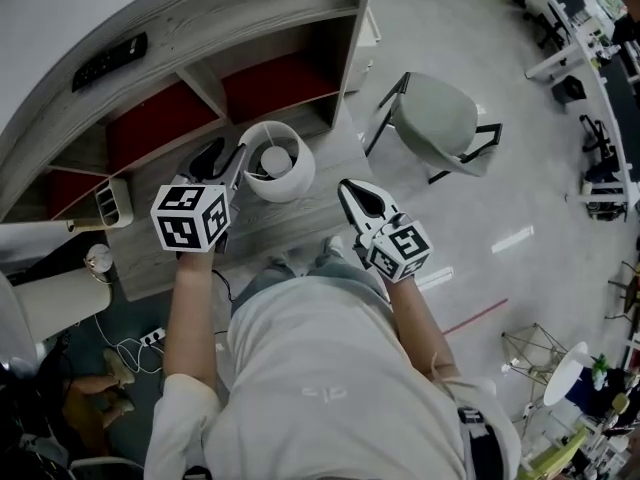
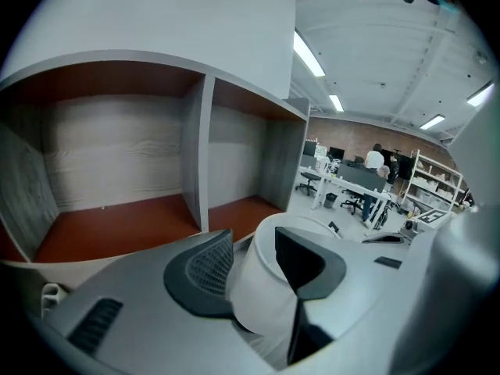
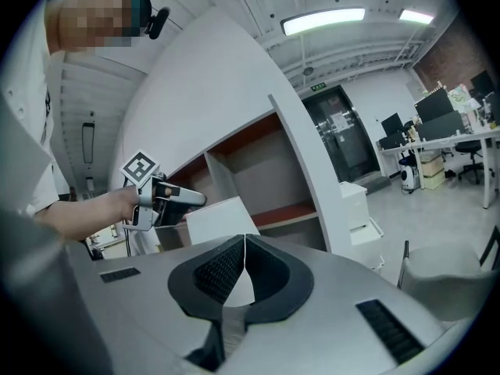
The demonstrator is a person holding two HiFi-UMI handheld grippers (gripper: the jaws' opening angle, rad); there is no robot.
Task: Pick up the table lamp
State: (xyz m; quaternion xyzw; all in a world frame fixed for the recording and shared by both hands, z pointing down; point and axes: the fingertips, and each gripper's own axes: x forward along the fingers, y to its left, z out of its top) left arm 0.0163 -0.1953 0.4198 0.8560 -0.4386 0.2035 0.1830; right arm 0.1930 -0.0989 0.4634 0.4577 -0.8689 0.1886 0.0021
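The table lamp point(image 1: 291, 179) has a white drum shade and stands on a grey wooden ledge point(image 1: 310, 218) in front of the shelf. In the head view my left gripper point(image 1: 226, 158) reaches the shade's left rim. The left gripper view shows it point(image 2: 255, 245) open, the shade's point(image 2: 262, 283) wall between the jaws, one jaw outside and one over the opening. My right gripper point(image 1: 348, 190) hangs shut and empty to the right of the lamp, apart from it. From the right gripper point(image 3: 244, 242), the shade point(image 3: 220, 217) and the left gripper point(image 3: 168, 201) appear ahead.
A curved shelf unit point(image 1: 270, 28) with red-floored compartments stands behind the lamp, with a black remote point(image 1: 110, 60) on top. A grey chair point(image 1: 435, 118) is to the right. A power strip point(image 1: 150, 338) and cables lie on the floor at the left.
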